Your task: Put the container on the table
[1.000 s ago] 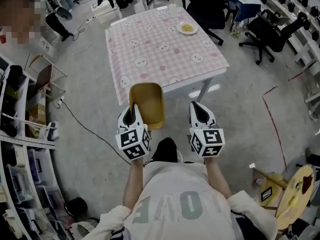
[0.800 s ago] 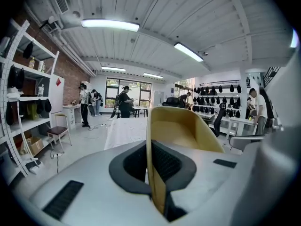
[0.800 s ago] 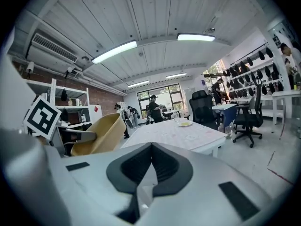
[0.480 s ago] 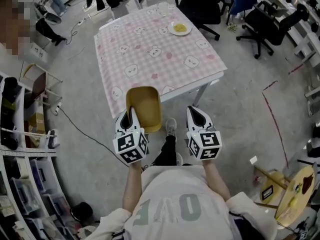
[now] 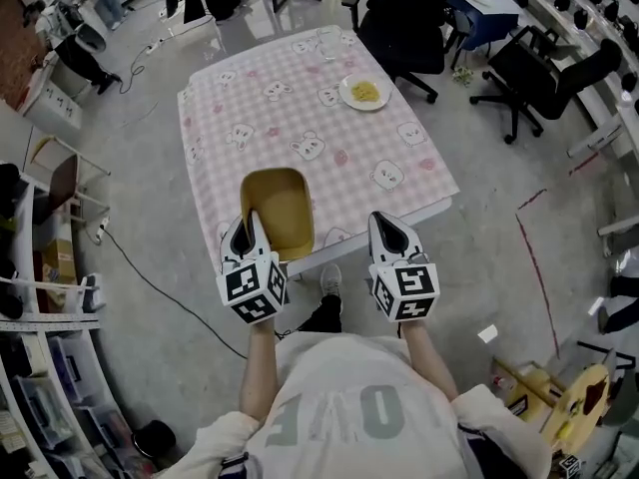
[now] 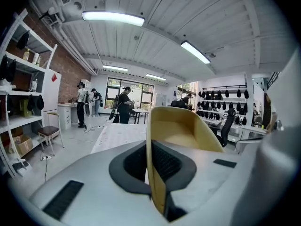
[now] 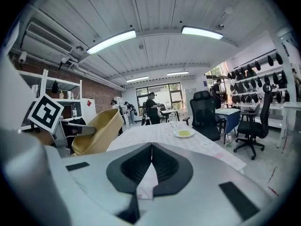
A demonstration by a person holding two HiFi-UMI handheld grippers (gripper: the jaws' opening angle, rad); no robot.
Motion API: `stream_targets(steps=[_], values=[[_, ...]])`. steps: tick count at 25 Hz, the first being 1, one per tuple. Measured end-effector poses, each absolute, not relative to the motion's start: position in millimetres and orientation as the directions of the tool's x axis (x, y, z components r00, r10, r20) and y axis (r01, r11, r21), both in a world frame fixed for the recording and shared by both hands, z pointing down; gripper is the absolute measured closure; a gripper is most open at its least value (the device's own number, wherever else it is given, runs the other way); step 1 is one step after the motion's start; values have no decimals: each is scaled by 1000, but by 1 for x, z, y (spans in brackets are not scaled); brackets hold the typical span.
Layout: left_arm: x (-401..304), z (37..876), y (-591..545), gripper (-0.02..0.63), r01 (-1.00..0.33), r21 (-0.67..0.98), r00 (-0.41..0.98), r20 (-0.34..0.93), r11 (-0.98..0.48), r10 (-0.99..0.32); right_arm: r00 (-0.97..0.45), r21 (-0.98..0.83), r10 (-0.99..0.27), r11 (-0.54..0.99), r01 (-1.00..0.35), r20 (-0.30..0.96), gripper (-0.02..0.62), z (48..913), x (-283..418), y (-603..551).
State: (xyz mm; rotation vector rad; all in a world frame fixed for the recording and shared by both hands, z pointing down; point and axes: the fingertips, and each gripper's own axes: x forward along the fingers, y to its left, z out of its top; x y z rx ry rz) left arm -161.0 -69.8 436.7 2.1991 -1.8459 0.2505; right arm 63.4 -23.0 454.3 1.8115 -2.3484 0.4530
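- The yellow container is held in the air over the near edge of the worktop and has not yet been set down.
- Its near wall is pinched between the closed fingers of the left gripper, so it is carried with its opening up.
- The right gripper is seen beside it, its fingers closed on nothing.
- A plate lies well apart, so the near cloth is judged free for setting down.

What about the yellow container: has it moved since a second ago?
Yes. The yellow container, in the left tool, moved toward the checked table: earlier barely reaching its near edge, now mostly over it.
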Motion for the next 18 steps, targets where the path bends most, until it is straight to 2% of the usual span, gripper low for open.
stream_targets(steps=[10, 18], values=[[-154, 435, -178, 577, -982, 90, 185, 279, -166, -942, -278, -128, -919, 251, -959, 278, 566, 446, 59, -136], [-127, 441, -201, 577, -991, 72, 130, 297, -114, -946, -316, -118, -915, 295, -948, 251, 566, 440, 85, -178]])
